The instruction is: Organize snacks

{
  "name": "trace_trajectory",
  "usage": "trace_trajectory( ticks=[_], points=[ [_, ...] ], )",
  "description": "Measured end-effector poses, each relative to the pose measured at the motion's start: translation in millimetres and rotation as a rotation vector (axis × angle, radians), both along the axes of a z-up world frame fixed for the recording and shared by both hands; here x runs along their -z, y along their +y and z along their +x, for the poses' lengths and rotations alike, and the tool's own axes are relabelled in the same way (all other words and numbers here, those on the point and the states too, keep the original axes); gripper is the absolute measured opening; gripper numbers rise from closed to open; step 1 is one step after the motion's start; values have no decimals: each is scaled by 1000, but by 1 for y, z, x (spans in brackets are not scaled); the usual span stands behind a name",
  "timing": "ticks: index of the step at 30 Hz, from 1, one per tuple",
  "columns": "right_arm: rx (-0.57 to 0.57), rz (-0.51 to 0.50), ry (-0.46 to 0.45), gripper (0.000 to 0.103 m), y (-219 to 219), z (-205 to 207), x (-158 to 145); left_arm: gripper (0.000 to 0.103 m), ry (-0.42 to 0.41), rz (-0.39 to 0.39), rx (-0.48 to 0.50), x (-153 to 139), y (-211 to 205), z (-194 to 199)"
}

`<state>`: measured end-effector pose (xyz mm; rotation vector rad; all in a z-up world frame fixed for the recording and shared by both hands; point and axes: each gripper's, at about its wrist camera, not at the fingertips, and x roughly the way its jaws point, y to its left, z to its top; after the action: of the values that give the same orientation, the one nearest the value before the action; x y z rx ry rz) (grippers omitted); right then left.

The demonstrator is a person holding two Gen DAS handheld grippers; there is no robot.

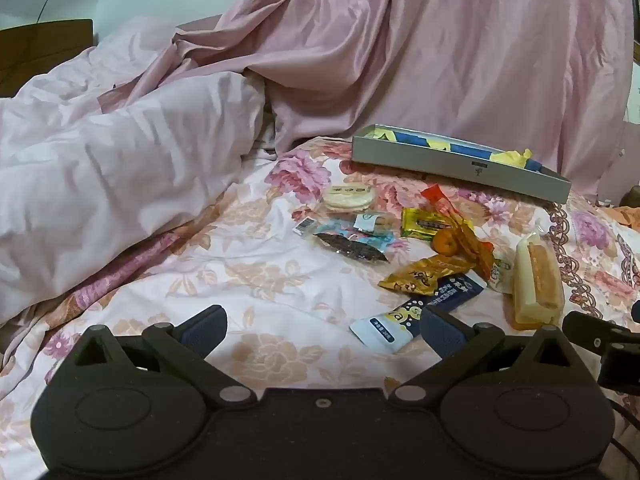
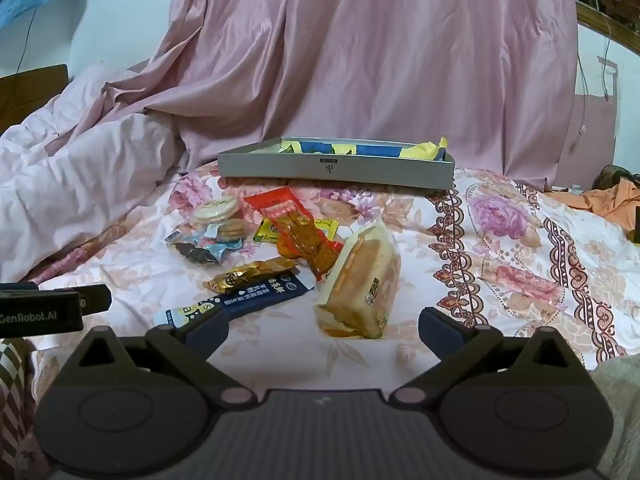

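Several snacks lie scattered on a floral bedsheet (image 1: 260, 280). Among them are a wrapped bread (image 2: 366, 280) (image 1: 538, 276), a red-and-orange packet (image 2: 300, 228) (image 1: 460, 220), a gold packet (image 2: 250, 274) (image 1: 424, 274), a dark blue sachet (image 2: 240, 300) (image 1: 420, 308), round crackers (image 2: 218, 208) (image 1: 348, 199), a yellow packet (image 1: 426, 224) and a dark snack pack (image 1: 352, 246). Behind them sits a grey shallow box (image 2: 336, 168) (image 1: 460, 166) lined with blue and yellow. My left gripper (image 1: 324, 330) is open, short of the blue sachet. My right gripper (image 2: 324, 326) is open just in front of the bread.
A rumpled white duvet (image 1: 120, 168) fills the left. Pink drapery (image 2: 380, 60) hangs behind the box. Orange cloth (image 2: 612, 198) lies at the far right. The left gripper's body (image 2: 48, 306) shows at the right wrist view's left edge.
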<state>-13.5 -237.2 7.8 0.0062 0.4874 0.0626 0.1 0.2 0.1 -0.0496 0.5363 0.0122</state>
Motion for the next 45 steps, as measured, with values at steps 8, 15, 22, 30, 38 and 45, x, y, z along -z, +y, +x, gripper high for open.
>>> trace_trajectory(
  ticks=[8,15,22,30,38,45],
  points=[
    [0,-2,5,103,0,0,0,102,-1,6,-3,0,0,0],
    [0,-3,9,103,0,0,0,102,-3,8,0,-1,-4,0],
    [-1,-3,11,103,0,-1,0,102,-3,7,1,-1,-9,1],
    [0,-2,13,103,1,-1,0,102,-2,8,1,-1,-9,-1],
    [0,-2,16,103,1,0,0,102,-2,8,1,-1,-8,-1],
    [0,-2,18,103,0,0,1,102,3,8,0,1,-13,-2]
  ],
)
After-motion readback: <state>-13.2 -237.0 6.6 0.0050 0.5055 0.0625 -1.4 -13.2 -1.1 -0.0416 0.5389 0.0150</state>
